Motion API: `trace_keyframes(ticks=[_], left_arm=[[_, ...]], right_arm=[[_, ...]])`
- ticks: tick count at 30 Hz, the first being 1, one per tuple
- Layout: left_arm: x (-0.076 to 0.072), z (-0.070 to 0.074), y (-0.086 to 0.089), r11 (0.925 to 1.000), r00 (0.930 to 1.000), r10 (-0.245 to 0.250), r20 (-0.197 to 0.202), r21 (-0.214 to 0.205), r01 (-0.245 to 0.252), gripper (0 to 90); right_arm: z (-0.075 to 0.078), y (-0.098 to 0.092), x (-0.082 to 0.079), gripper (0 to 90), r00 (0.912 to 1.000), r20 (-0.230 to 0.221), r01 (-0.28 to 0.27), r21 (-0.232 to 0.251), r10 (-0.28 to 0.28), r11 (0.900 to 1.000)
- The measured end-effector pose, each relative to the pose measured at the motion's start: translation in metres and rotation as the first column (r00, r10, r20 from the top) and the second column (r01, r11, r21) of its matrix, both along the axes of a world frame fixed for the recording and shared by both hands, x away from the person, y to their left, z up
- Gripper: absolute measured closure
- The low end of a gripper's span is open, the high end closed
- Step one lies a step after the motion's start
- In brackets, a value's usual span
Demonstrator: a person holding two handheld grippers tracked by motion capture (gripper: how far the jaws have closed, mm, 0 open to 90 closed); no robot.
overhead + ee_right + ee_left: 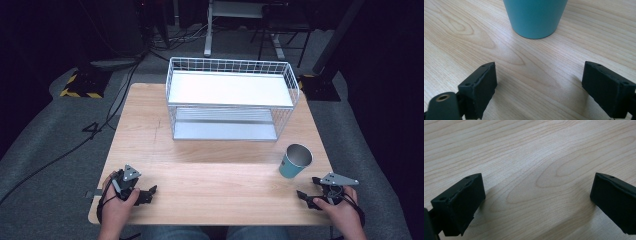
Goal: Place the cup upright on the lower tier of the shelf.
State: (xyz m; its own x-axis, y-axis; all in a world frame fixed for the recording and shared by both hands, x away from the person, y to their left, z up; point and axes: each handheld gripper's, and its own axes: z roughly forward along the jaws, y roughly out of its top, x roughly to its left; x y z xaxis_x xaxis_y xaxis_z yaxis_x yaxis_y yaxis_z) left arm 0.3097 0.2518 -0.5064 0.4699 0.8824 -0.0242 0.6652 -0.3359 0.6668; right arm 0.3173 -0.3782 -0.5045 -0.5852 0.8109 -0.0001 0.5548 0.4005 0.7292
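In the right gripper view the top edge cuts off the teal cup (535, 17) at twelve o'clock, hiding its rim and upper wall. In the high view the person's forearms leave the frame at six o'clock. The wire rack's (231, 98) upper shelf covers most of the lower shelf. Clutter beyond the tabletop (210, 175), toward twelve o'clock, is too dark to identify.

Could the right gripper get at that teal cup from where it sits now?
Probably yes. The right gripper rests on the table with its jaws wide apart, pointing at the teal cup, which stands upright just ahead. Bare wood lies between them, and the wire rack stands farther back.
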Motion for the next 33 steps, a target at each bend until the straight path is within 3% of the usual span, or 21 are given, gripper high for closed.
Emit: trace_keyframes(ticks=[14,17,20,25,28,33], left_arm=[[0.0,0.0,0.0,1.0,1.0,0.001,0.0,0.0,-0.001,0.2],[0.0,0.0,0.0,1.0,1.0,0.0,-0.001,0.0,0.0,0.2],[0.0,0.0,0.0,1.0,1.0,0.001,0.0,0.0,-0.001,0.2],[0.0,0.0,0.0,1.0,1.0,0.0,0.0,-0.001,0.0,0.2],[0.0,0.0,0.0,1.0,1.0,0.0,0.001,0.0,0.0,0.2],[0.0,0.0,0.0,1.0,1.0,0.0,0.0,0.0,0.0,0.2]], right_arm=[[0.001,0.007,-0.001,16.3,0.9993,0.001,0.038,0.006,-0.038,0.9993],[0.003,0.013,0.002,16.2,0.9999,0.008,0.007,0.036,-0.007,0.9993],[0.006,0.018,0.003,16.1,0.9997,0.023,0.01,0.061,-0.012,0.9981],[0.009,0.023,0.008,16.1,0.9986,0.039,0.031,0.103,-0.035,0.9942],[0.01,0.029,0.015,16.1,0.9965,0.054,0.055,0.157,-0.064,0.9861],[0.011,0.034,0.023,16.2,0.9928,0.071,0.082,0.174,-0.096,0.9813]])
